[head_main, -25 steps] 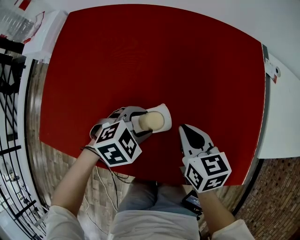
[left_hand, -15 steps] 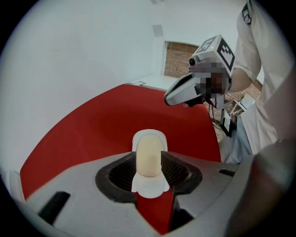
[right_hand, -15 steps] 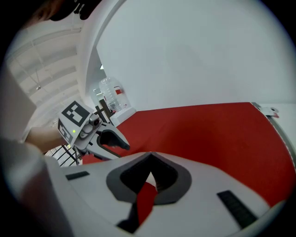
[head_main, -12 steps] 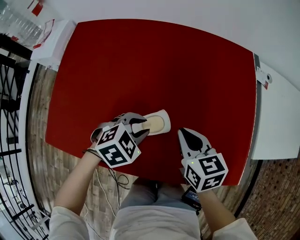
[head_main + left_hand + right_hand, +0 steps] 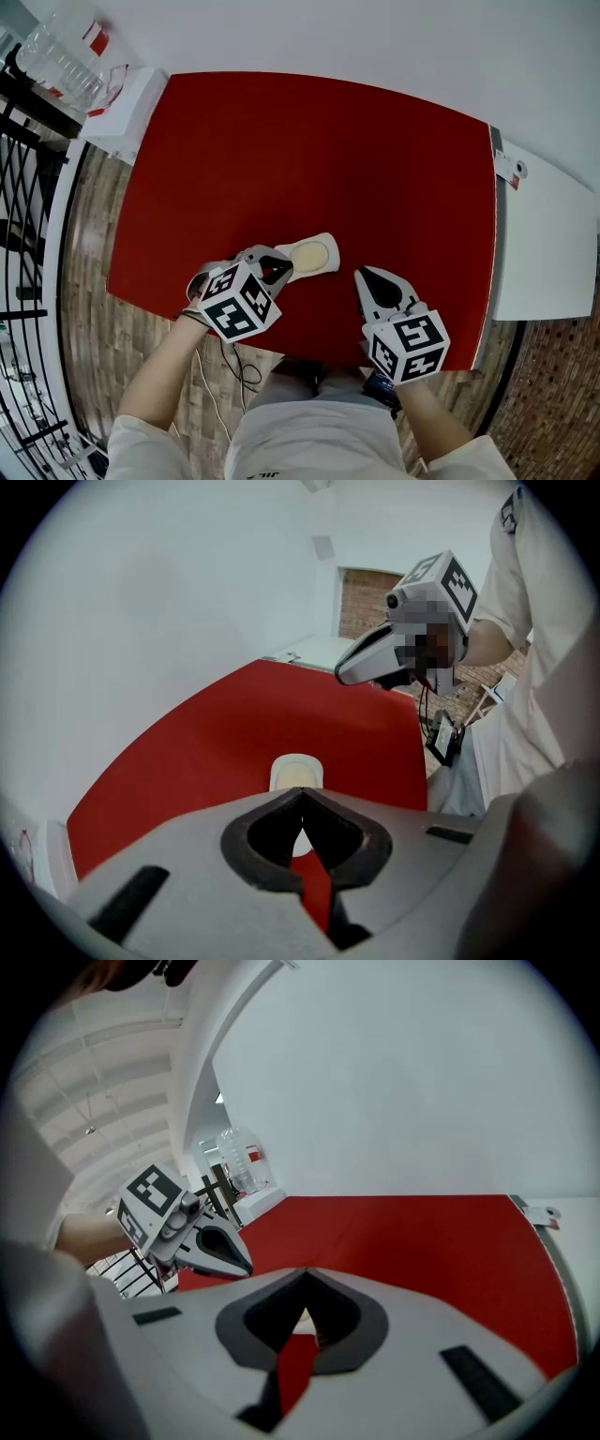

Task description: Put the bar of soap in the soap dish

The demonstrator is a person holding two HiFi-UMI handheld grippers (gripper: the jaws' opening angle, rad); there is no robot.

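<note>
A beige bar of soap [image 5: 312,254] lies flat in the white soap dish [image 5: 333,249] near the front of the red table [image 5: 328,150]. My left gripper [image 5: 284,266] hangs just left of the dish, above it, jaws shut and empty. In the left gripper view its closed tips [image 5: 300,790] meet in front of the soap [image 5: 295,777] in its dish [image 5: 296,760]. My right gripper [image 5: 359,274] hovers to the right of the dish, shut with nothing in it. The right gripper view shows its closed tips [image 5: 305,1273] and the left gripper [image 5: 249,1267] beyond.
A white box [image 5: 127,108] with plastic bottles [image 5: 56,61] stands off the table's back left corner. A white surface [image 5: 553,253] adjoins the right edge. A black metal rack runs along the left. Cables [image 5: 234,366] hang below the front edge over brick floor.
The left jaws, open around the soap in the dish, let it go and closed empty. Both grippers rose and drew back toward the person. The soap stays in the dish.
</note>
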